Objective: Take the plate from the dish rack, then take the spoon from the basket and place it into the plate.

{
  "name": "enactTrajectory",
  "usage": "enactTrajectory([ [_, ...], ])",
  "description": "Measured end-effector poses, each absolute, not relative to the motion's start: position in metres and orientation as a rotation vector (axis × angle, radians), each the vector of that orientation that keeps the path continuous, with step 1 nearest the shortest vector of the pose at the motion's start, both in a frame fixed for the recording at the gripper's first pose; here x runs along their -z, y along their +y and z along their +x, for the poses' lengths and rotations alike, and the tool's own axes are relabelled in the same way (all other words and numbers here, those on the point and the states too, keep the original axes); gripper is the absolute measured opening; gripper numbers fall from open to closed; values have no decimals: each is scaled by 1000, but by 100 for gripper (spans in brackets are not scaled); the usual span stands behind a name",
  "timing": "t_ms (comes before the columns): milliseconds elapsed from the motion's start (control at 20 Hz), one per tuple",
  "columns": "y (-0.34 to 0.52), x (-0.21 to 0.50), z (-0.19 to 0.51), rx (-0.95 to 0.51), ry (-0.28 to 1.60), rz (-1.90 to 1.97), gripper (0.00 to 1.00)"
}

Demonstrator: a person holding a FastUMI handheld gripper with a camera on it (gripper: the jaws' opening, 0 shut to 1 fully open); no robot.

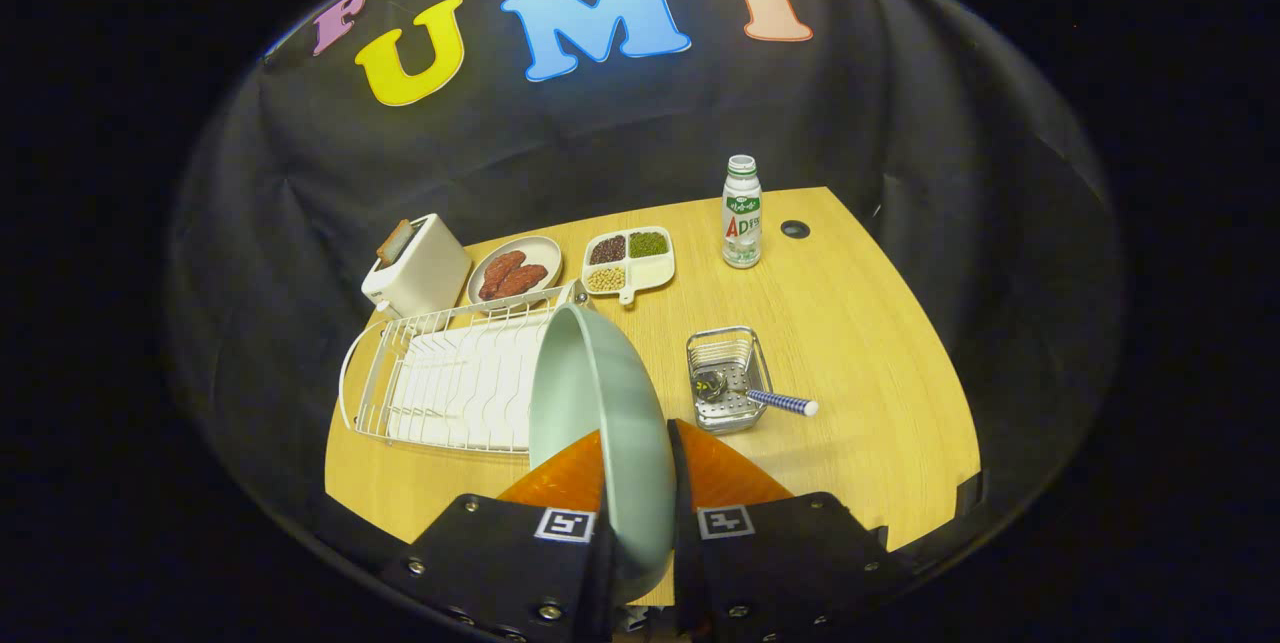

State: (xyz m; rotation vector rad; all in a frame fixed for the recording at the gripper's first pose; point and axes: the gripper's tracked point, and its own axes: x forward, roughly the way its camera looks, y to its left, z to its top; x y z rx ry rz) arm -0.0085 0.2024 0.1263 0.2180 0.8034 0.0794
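Note:
A pale green plate (600, 403) stands on edge between my two orange fingers (560, 478), and my gripper (637, 468) is shut on its rim. It hangs in the air in front of the white wire dish rack (440, 383), covering the rack's right end. To the right of the fingers a small metal basket (727, 378) sits on the wooden table (850, 343). A spoon (770, 400) lies in it, bowl down inside, with its blue-and-white handle sticking out over the basket's right edge.
Beyond the rack stand a white toaster (415, 268) with a slice of bread, a plate of reddish meat (514, 271) and a divided dish of beans (628, 261). A small drink bottle (741, 213) stands farther right, near a cable hole (795, 229).

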Motion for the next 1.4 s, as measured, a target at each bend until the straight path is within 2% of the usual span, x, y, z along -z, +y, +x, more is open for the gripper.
enactTrajectory([
  [400, 214, -66, -53, -237, 892, 334, 23],
  [750, 231, -30, -68, -309, 920, 418, 23],
  [1400, 261, 48, -72, -351, 1049, 635, 23],
])
